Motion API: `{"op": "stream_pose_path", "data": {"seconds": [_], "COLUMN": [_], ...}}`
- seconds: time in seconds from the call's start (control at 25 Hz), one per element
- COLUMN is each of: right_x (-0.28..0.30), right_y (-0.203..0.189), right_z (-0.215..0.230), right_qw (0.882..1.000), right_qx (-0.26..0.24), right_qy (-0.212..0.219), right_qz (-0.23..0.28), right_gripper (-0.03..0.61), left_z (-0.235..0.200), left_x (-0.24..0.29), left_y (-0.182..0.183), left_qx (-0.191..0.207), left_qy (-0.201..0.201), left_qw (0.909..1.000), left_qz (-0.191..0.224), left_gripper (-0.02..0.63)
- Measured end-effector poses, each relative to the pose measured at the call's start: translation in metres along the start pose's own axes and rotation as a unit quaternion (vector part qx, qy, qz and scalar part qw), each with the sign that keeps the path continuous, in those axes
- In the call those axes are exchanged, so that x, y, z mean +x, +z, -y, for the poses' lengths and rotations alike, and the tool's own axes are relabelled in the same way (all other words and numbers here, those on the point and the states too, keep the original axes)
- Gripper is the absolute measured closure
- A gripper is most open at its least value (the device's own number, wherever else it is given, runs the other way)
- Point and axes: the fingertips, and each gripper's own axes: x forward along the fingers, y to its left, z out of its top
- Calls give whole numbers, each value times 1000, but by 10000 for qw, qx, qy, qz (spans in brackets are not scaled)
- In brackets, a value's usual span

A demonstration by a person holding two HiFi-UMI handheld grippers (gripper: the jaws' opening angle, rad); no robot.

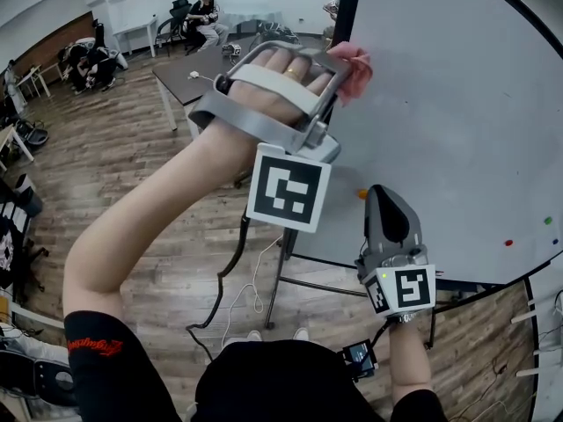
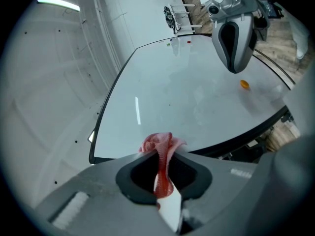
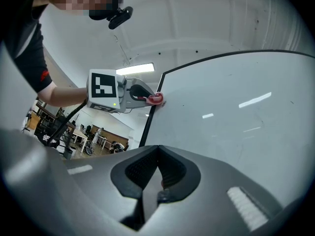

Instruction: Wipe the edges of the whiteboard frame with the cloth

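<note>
While the left tool [image 2: 162, 187] clamps it, cloth [image 2: 160, 145] touches frame [image 1: 347, 7].

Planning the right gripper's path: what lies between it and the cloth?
Only bare whiteboard, in the head view; a small orange dot sits just beside the right gripper.

The person is wearing a black short sleeve [image 1: 92, 350] with red lettering, and a ring [image 1: 292, 73]. The left gripper [image 1: 339, 67] is showing a grey frame and white strap [image 1: 268, 84], the right gripper [image 1: 378, 196] grey shells around black-lined jaws. Each is carrying a black-and-white marker cube [image 1: 288, 187]; a black cable [image 1: 230, 258] is hanging below the left one.
</note>
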Motion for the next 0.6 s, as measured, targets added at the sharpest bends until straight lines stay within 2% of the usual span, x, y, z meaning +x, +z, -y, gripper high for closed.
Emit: {"op": "stream_pose_path", "data": {"seconds": [0.6], "right_x": [5], "right_y": [-12], "right_z": [-3], "right_qw": [10000], "right_qx": [31], "right_qy": [-7], "right_qz": [-67], "right_gripper": [577], "left_z": [24], "left_x": [-5], "left_y": [5], "left_qx": [-9], "left_qy": [-126], "left_qw": [9999], "left_qz": [109], "left_gripper": [569]}}
